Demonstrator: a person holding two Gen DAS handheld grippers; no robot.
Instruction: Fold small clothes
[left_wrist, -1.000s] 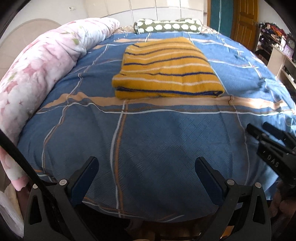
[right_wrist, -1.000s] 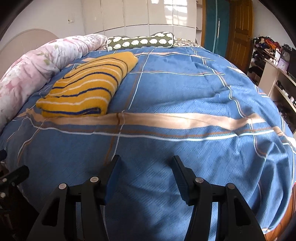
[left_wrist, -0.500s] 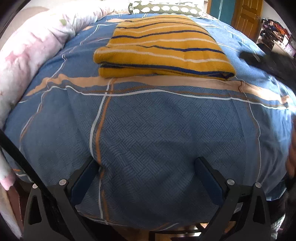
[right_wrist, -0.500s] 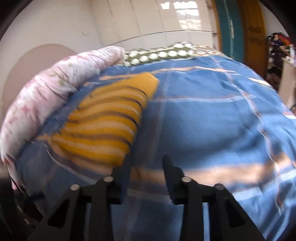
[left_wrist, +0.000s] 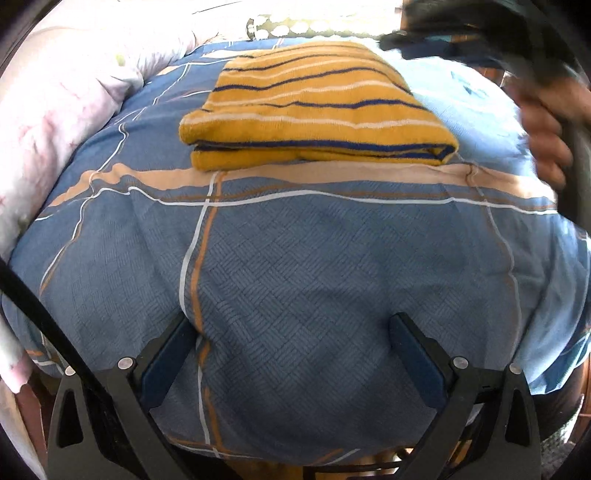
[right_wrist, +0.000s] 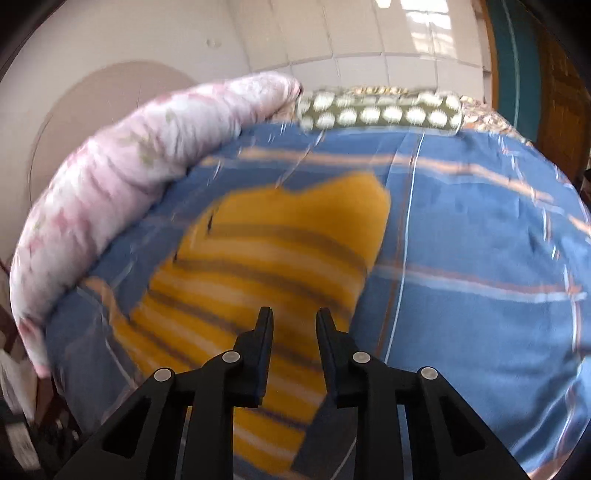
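Woven plaid bedspread (left_wrist: 295, 258), folded fuzzy sweater (left_wrist: 314, 110)

Item I logged: one mustard-yellow knit garment (left_wrist: 314, 107), navy and white stripes, folded into a flat rectangular stack, lying on the blue plaid bedspread (left_wrist: 295, 258) beside the pink floral quilt (left_wrist: 62, 110).

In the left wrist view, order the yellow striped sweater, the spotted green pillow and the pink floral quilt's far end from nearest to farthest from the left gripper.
1. Folded yellow striped sweater, centre of the bed.
2. Pink floral quilt's far end, upper left.
3. Spotted green pillow, at the bed's head.
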